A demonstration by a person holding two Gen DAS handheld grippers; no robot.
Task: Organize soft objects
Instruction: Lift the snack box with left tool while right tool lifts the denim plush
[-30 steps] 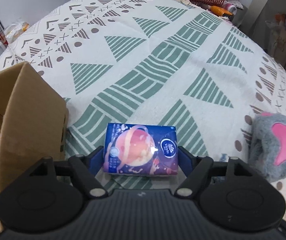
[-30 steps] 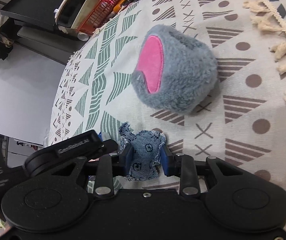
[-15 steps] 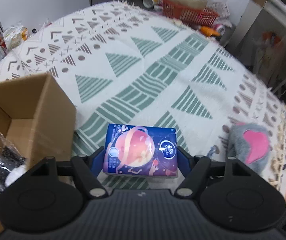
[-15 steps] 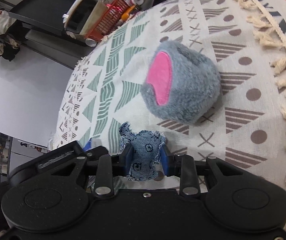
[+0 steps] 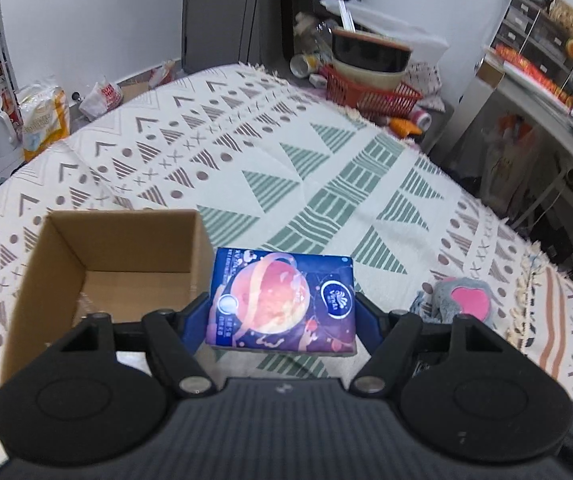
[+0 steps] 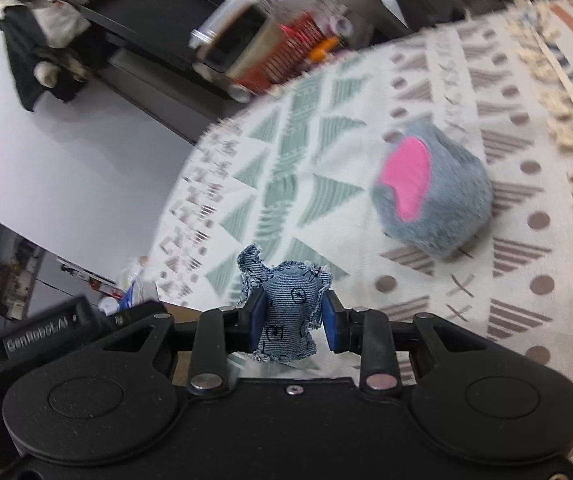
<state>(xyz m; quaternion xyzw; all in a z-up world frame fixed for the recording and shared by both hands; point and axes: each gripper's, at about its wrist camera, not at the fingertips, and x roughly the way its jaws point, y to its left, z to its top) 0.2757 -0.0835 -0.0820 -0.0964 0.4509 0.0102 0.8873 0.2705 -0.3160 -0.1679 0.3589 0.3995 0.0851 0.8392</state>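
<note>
My left gripper [image 5: 282, 312] is shut on a blue tissue pack [image 5: 282, 300] with a pink planet print, held above the patterned blanket [image 5: 286, 168]. An open cardboard box [image 5: 118, 264] stands just to the pack's left. My right gripper [image 6: 291, 320] is shut on a small denim pouch [image 6: 286, 312] with frayed edges, lifted off the blanket. A grey plush piece with a pink patch [image 6: 430, 196] lies on the blanket ahead and to the right of it. That plush [image 5: 462, 300] also shows at the right in the left wrist view.
A red basket [image 5: 370, 88] holding a dark bowl sits past the blanket's far edge. Bags and bottles [image 5: 42, 116] stand on the floor at the left. A metal shelf [image 5: 542, 80] stands to the right. The blanket's fringe [image 6: 566, 132] runs along its right side.
Both grippers have risen with their loads. The left wrist view now looks down into the cardboard box and takes in the room; the plush looks smaller and farther in both views.
</note>
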